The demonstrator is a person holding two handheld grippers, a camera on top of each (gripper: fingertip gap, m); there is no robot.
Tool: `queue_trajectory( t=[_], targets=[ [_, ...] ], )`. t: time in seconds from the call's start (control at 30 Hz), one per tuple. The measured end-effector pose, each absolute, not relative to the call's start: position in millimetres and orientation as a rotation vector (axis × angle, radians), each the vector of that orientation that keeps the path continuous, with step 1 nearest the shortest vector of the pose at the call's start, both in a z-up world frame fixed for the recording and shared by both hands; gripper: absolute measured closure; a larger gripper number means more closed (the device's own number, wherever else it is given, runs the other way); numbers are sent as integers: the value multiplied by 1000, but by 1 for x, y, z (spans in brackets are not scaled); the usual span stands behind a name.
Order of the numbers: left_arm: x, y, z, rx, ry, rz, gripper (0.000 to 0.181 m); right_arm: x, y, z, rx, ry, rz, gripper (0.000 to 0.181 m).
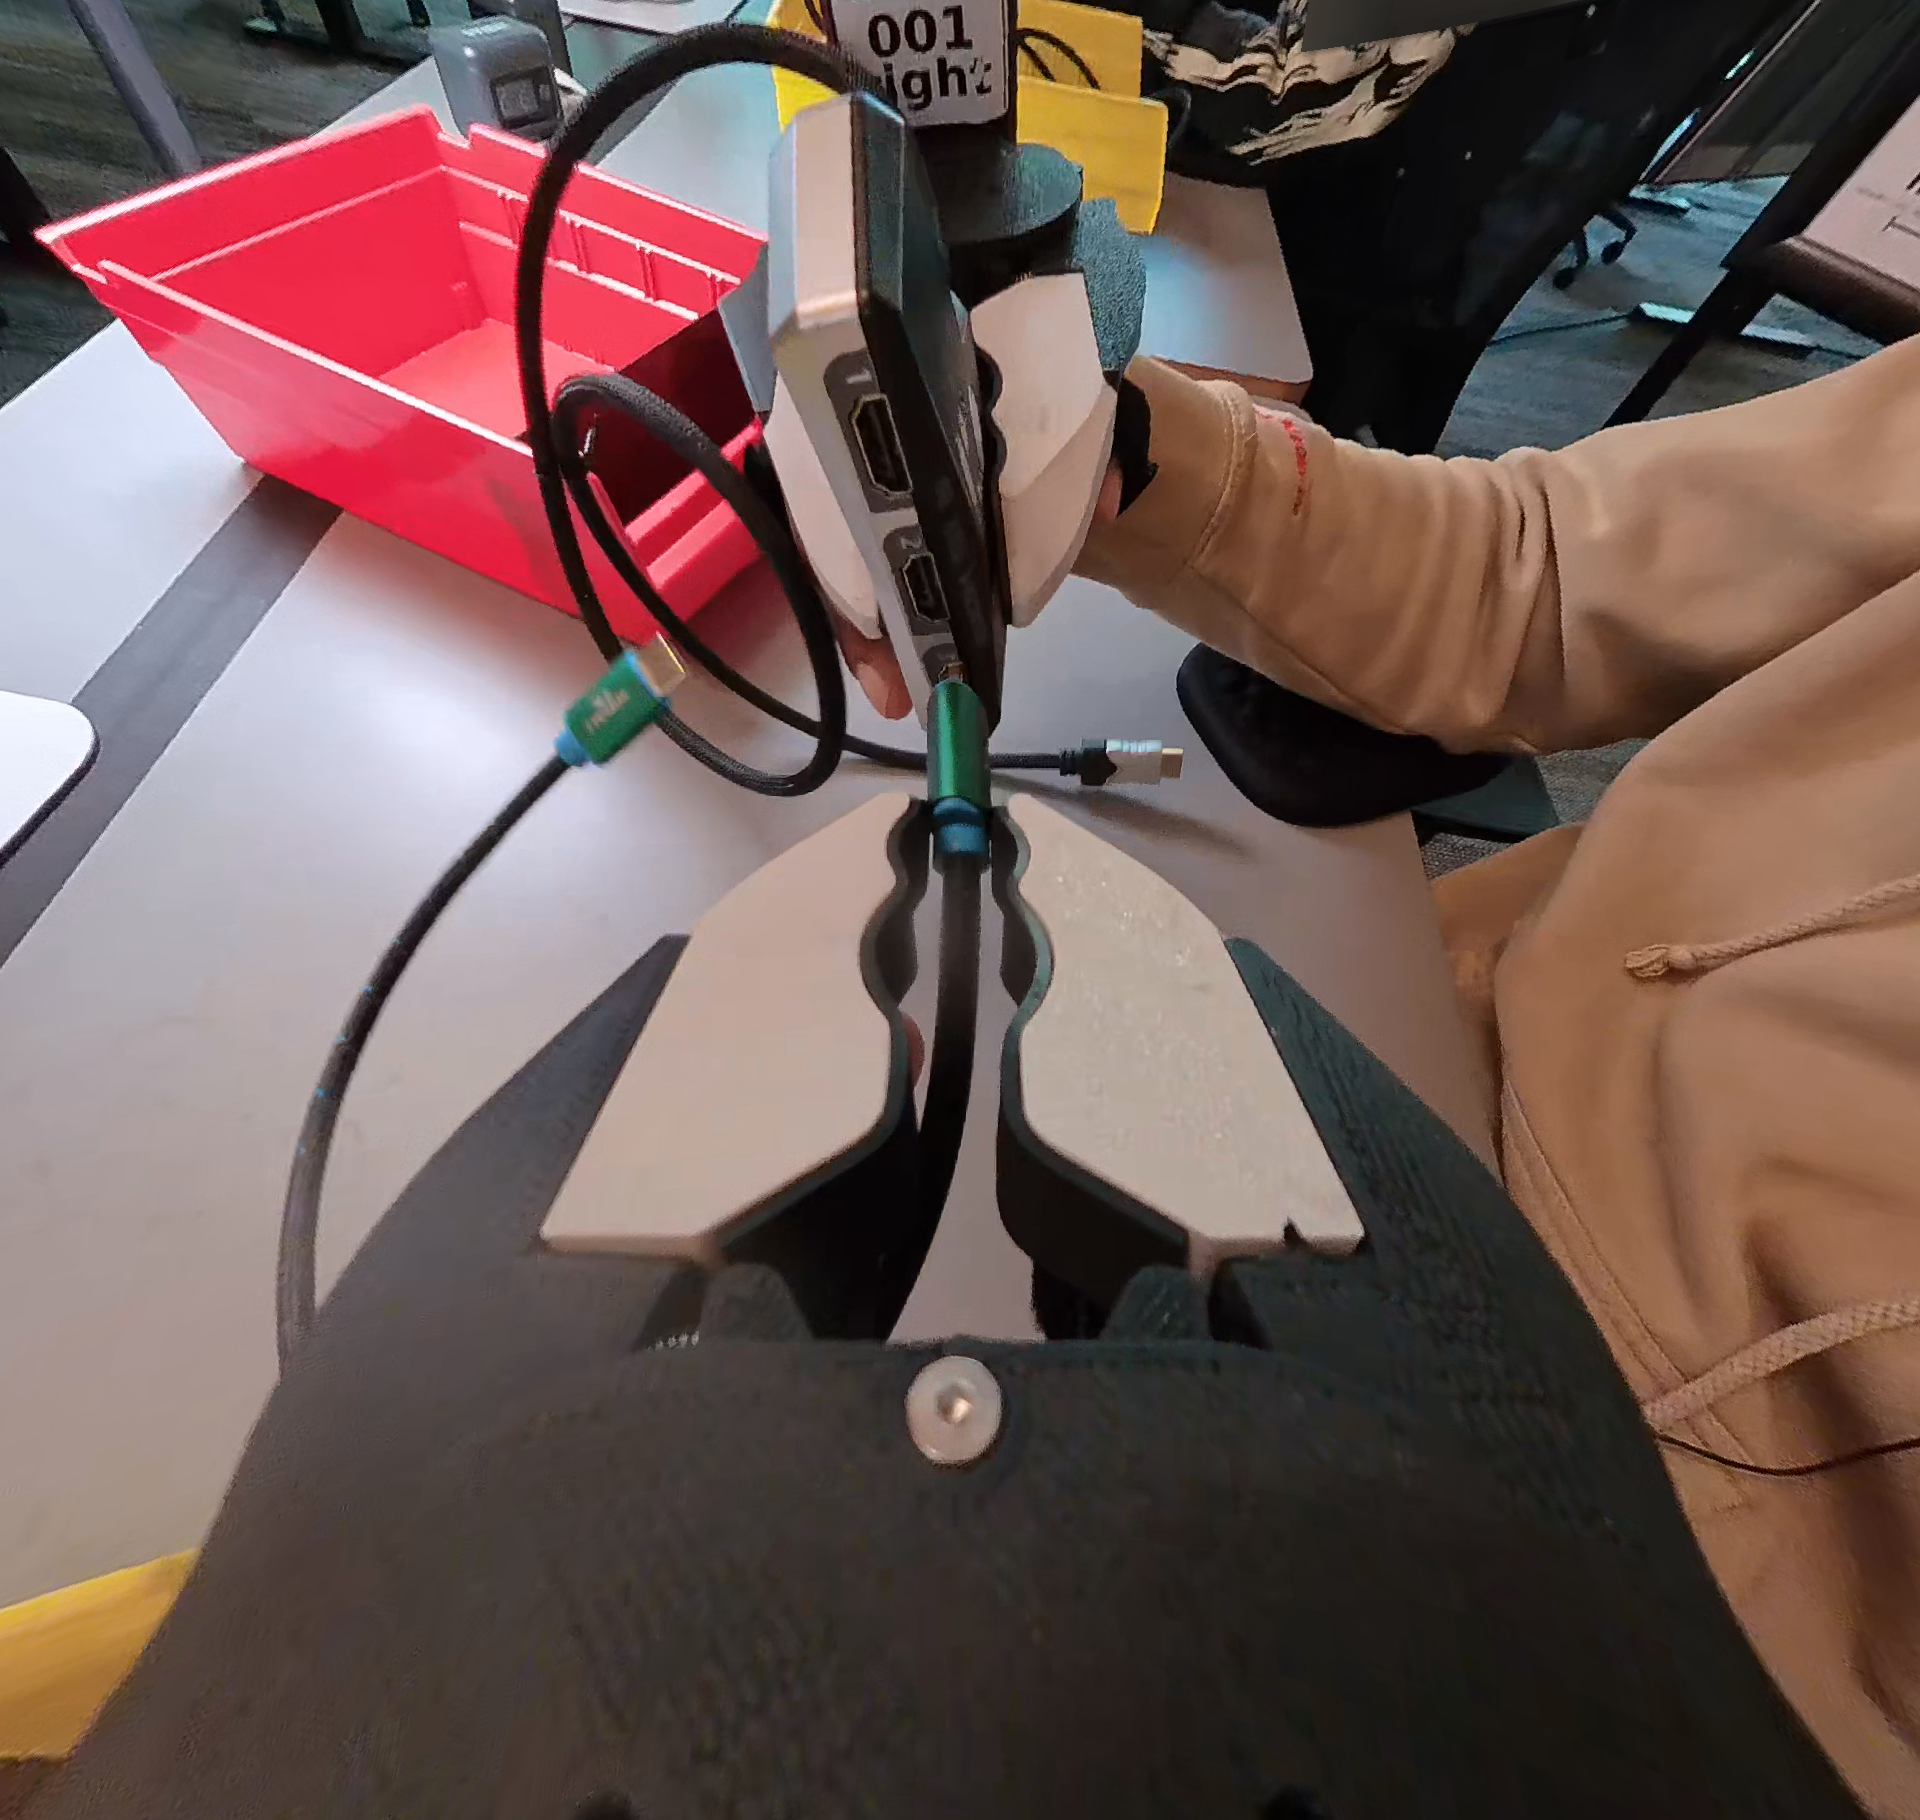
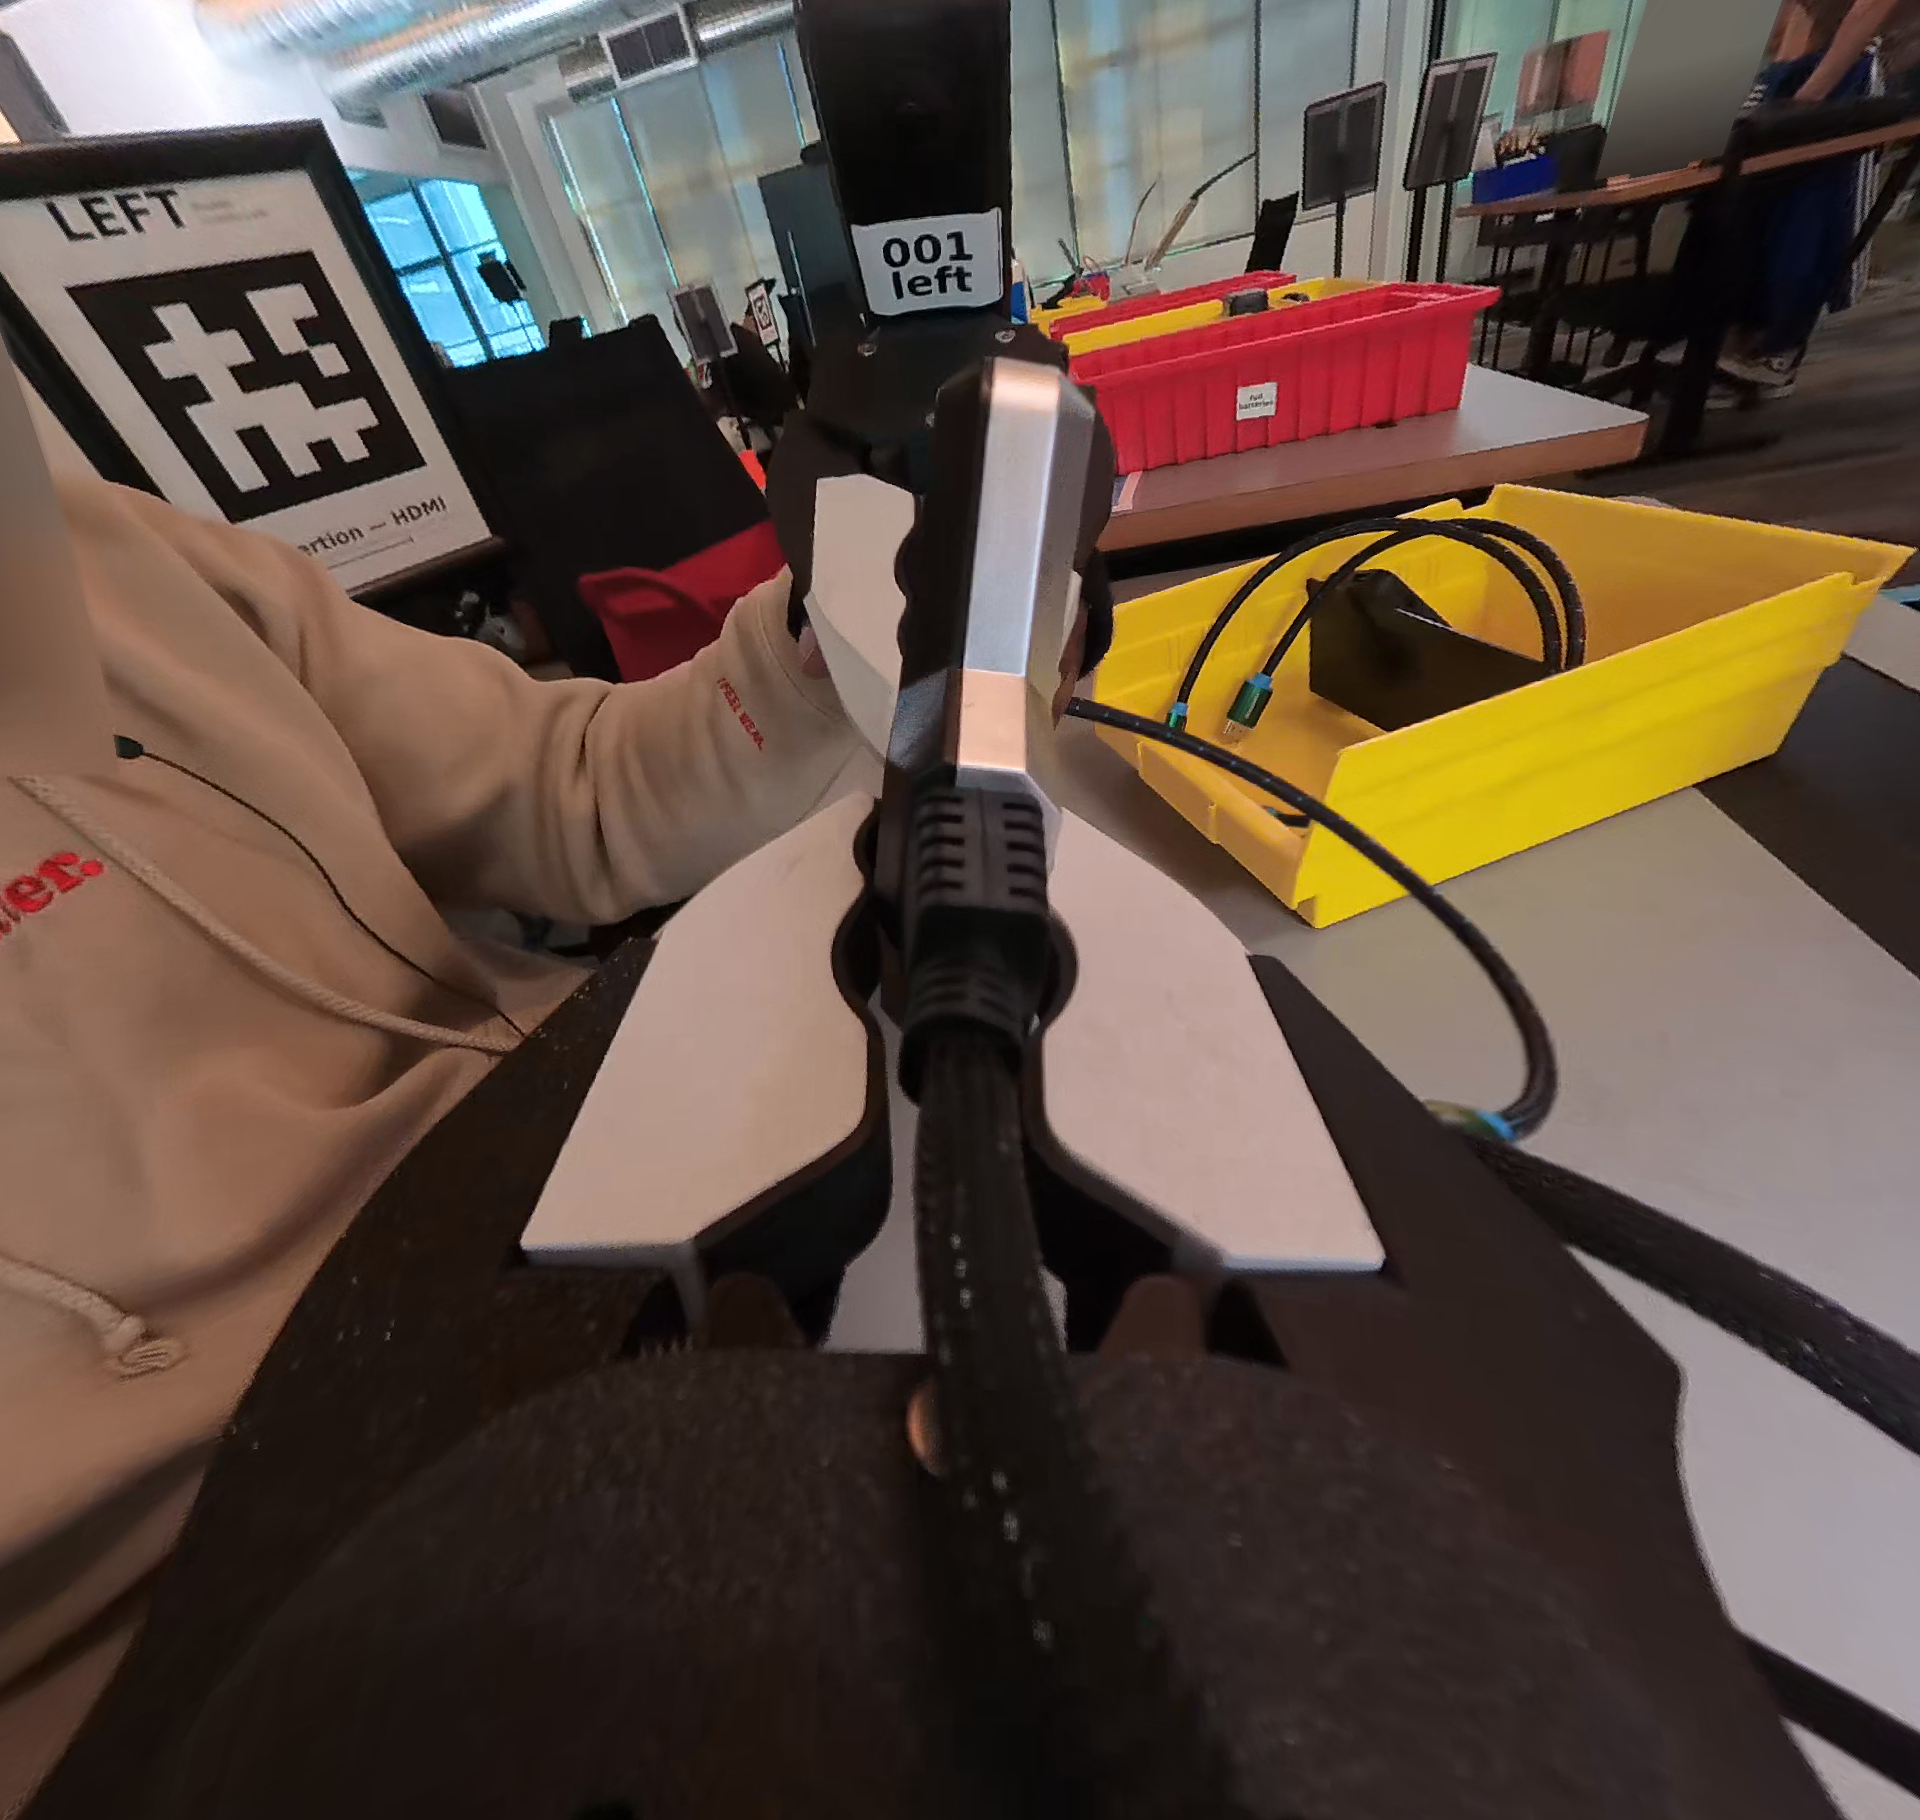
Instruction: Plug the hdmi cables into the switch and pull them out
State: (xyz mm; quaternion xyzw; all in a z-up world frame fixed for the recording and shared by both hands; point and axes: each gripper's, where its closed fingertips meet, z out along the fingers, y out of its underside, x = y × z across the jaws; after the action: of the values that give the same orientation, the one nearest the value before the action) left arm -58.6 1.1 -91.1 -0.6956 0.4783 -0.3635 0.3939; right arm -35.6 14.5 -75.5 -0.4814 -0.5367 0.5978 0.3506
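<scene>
Switch (image 1: 883,388) — slim silver-and-black box, held off the table (image 1: 312,887), narrow port edge facing my left gripper (image 1: 957,820). Two ports on that edge show open; the lowest is hard to read, with the green plug (image 1: 954,744) nosed right up against it. Cannot tell whether the plug is seated.

My right gripper (image 2: 961,840) is clamped on the switch at its cable end, fingers (image 2: 748,1001) either side of the ribbed black collar (image 2: 977,897), thick braided cable (image 2: 987,1303) running back between them. My left gripper is closed on the green plug's blue collar, its black cable trailing back through the gap.

Room: red bin (image 1: 395,368) sits on the table beyond the switch; a second green plug (image 1: 618,712) and a silver plug (image 1: 1132,760) lie loose on the table just under the work. In the right wrist view a yellow bin (image 2: 1558,794) holding more cables stands near the table edge.
</scene>
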Motion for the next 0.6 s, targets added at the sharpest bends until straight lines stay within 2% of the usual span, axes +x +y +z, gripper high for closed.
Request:
queue_trajectory(
  t=[0.6],
  targets=[
    [-45, 4, -100, -1786, 1174, -1024, 169, -33, 17, -83, -1252, -1354, 1690, 159]
  ],
)
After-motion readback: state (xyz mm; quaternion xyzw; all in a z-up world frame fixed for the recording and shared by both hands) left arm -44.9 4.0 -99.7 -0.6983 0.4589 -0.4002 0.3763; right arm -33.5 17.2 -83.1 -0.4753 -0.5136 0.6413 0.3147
